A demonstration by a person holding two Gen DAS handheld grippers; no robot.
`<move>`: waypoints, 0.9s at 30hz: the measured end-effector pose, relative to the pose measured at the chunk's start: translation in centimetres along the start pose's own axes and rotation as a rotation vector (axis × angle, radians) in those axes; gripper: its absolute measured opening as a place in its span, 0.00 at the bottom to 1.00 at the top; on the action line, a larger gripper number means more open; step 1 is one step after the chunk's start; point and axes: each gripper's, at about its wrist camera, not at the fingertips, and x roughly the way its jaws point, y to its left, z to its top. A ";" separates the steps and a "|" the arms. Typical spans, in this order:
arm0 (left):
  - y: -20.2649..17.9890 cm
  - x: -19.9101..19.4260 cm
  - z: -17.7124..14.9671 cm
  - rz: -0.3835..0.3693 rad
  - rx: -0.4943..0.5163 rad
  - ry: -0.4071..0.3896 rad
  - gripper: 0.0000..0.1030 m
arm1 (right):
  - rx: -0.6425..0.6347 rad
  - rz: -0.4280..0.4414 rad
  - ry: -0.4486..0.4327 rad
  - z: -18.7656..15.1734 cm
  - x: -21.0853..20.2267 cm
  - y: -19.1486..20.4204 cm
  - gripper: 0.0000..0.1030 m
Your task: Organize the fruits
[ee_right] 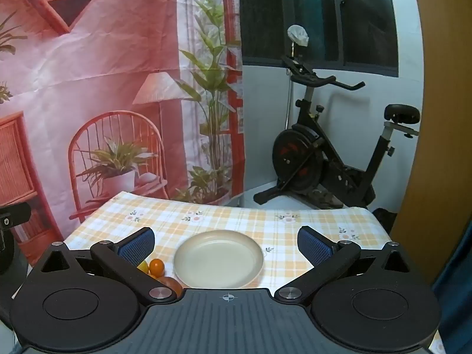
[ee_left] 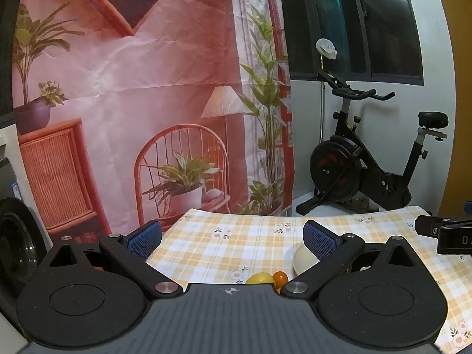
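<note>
A cream plate (ee_right: 218, 261) lies empty on the checked tablecloth (ee_right: 236, 218), between the open fingers of my right gripper (ee_right: 225, 243). To its left lie a small orange fruit (ee_right: 156, 266), a yellow fruit (ee_right: 143, 266) partly behind the left finger, and a brownish-orange fruit (ee_right: 171, 283) at the gripper body. In the left wrist view my left gripper (ee_left: 233, 239) is open and empty above the cloth (ee_left: 236, 236); a yellow lemon (ee_left: 259, 278), the small orange fruit (ee_left: 280, 278) and the plate's edge (ee_left: 303, 258) show low between its fingers.
A printed pink backdrop (ee_left: 132, 88) hangs behind the table. An exercise bike (ee_right: 330, 153) stands beyond the far right edge. The other gripper's black body (ee_left: 445, 234) shows at the right of the left wrist view.
</note>
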 end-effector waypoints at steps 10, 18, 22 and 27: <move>0.0 -0.4 -0.4 -0.002 -0.006 -0.021 1.00 | 0.002 0.000 -0.003 -0.1 -0.2 -0.1 1.00; -0.1 -0.5 -0.5 0.003 -0.009 -0.029 1.00 | 0.000 -0.001 -0.011 0.3 -0.9 -0.6 1.00; -0.1 -0.7 -0.5 0.004 -0.010 -0.033 1.00 | -0.001 -0.002 -0.013 0.5 -1.0 -0.6 1.00; -0.2 -0.8 -0.5 0.007 -0.011 -0.039 1.00 | 0.000 -0.002 -0.014 0.5 -1.0 -0.7 1.00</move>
